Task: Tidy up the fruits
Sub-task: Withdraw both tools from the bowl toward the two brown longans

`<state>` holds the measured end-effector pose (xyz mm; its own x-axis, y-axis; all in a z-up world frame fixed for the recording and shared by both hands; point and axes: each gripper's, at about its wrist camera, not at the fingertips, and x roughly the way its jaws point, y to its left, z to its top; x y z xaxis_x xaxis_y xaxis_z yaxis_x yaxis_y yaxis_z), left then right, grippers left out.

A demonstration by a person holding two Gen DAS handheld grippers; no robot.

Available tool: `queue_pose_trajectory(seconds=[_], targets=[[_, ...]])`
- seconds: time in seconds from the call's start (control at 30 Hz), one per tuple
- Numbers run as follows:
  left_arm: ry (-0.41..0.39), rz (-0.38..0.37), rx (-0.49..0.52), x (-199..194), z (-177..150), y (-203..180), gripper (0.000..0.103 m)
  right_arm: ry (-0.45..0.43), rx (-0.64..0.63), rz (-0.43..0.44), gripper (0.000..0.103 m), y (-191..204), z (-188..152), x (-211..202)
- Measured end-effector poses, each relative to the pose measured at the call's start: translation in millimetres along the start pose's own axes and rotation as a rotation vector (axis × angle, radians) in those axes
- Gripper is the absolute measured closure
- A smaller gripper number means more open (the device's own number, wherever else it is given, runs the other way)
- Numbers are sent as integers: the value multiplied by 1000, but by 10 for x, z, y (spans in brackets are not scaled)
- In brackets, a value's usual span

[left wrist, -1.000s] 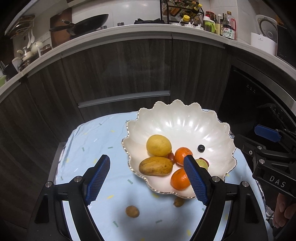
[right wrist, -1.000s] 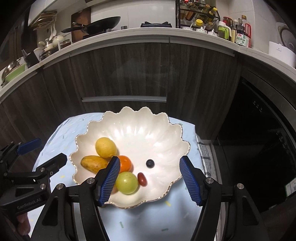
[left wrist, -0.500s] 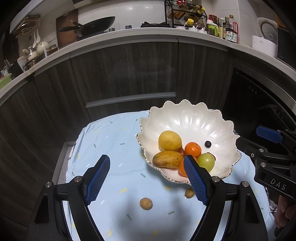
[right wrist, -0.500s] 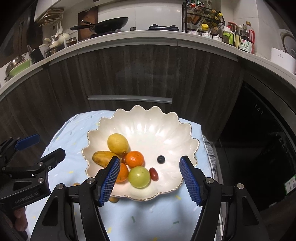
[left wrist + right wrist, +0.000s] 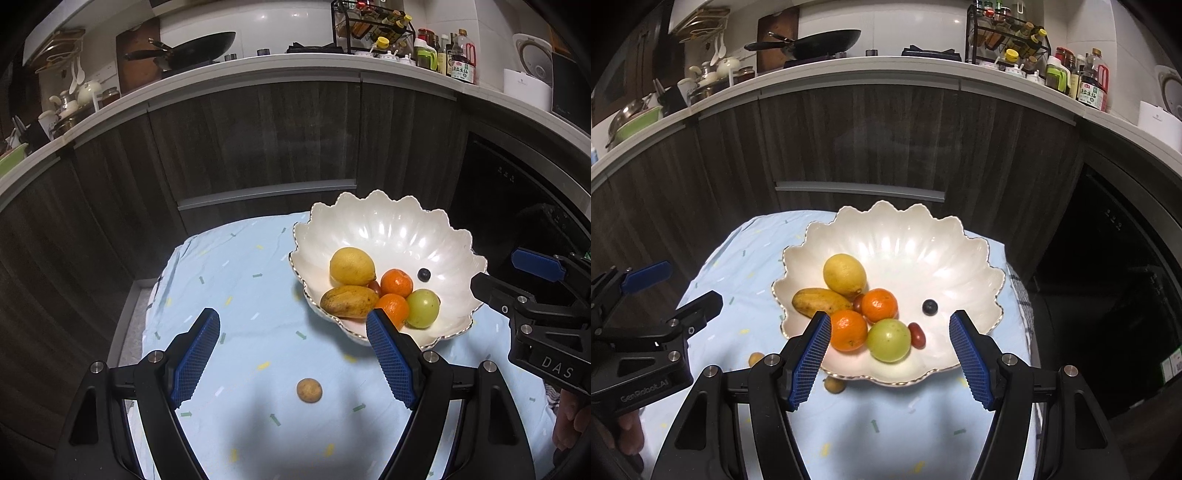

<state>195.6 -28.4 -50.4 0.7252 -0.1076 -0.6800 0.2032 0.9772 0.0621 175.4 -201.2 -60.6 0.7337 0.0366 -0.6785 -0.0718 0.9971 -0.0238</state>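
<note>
Small brown fruit [image 5: 309, 390] loose on the blue cloth [image 5: 236, 280], near of the bowl [image 5: 388, 229], between the wide-open, empty left gripper [image 5: 293, 356]; round, no long axis. Right gripper [image 5: 890, 354] open, empty, over bowl; possibly a second stray [image 5: 834, 384] below.

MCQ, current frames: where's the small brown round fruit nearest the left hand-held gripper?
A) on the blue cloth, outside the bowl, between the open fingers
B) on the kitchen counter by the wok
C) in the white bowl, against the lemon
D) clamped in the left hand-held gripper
A: the small brown fruit lies on the blue cloth, apart from the white bowl, and the left hand-held gripper is open with nothing in it.
</note>
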Motion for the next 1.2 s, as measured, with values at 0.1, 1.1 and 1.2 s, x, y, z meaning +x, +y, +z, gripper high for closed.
queue_pose_trajectory(seconds=[0.1, 1.1, 1.2], targets=[[1, 1, 7, -8, -34, 7, 22, 3, -1, 2, 36, 27, -31, -2], [38, -60, 78, 229, -556, -40, 22, 65, -15, 21, 36, 175, -596, 180], [41, -59, 84, 276, -604, -46, 23, 71, -13, 27, 36, 181, -649, 228]])
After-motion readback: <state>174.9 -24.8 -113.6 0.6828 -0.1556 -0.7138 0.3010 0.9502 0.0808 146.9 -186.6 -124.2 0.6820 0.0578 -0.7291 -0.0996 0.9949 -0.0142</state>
